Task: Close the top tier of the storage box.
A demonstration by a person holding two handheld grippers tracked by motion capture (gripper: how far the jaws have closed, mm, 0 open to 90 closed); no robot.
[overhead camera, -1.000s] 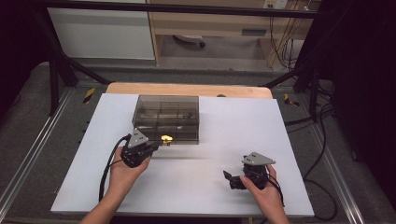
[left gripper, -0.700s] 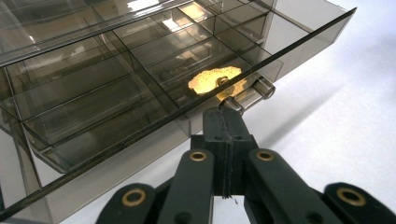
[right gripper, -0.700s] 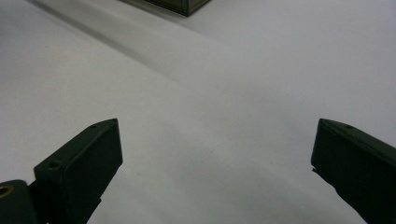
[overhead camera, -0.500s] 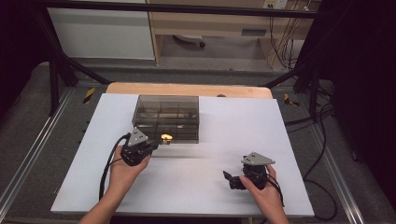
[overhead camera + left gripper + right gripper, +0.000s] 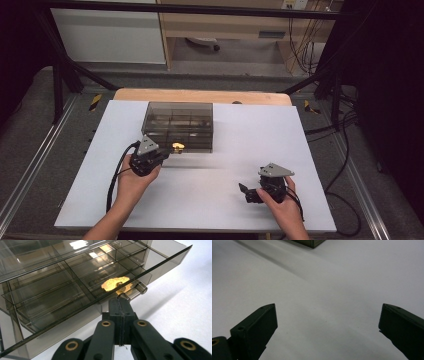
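While L gripper (image 5: 167,155) clenched at smoky box (image 5: 178,120), R gripper (image 5: 247,192) released; white tabletop (image 5: 240,150), dark room.

Overhead camera faces forward and down at my surface (image 5: 210,200); my left gripper's camera sits close against the smoky box (image 5: 62,290), which the overhead view shares.

A: Compartment box (image 5: 62,285): smoky see-through plastic, glossy, catches lamp glare. Gold piece (image 5: 116,283) inside: glittery, grainy.

B: Noted. Left gripper (image 5: 122,298): matt black plastic, brass-coloured rivets. Tabletop (image 5: 210,200)?

A: White, smooth, matt sheet; bare wood edge (image 5: 200,95) behind. Right gripper (image 5: 327,332): same dull black.
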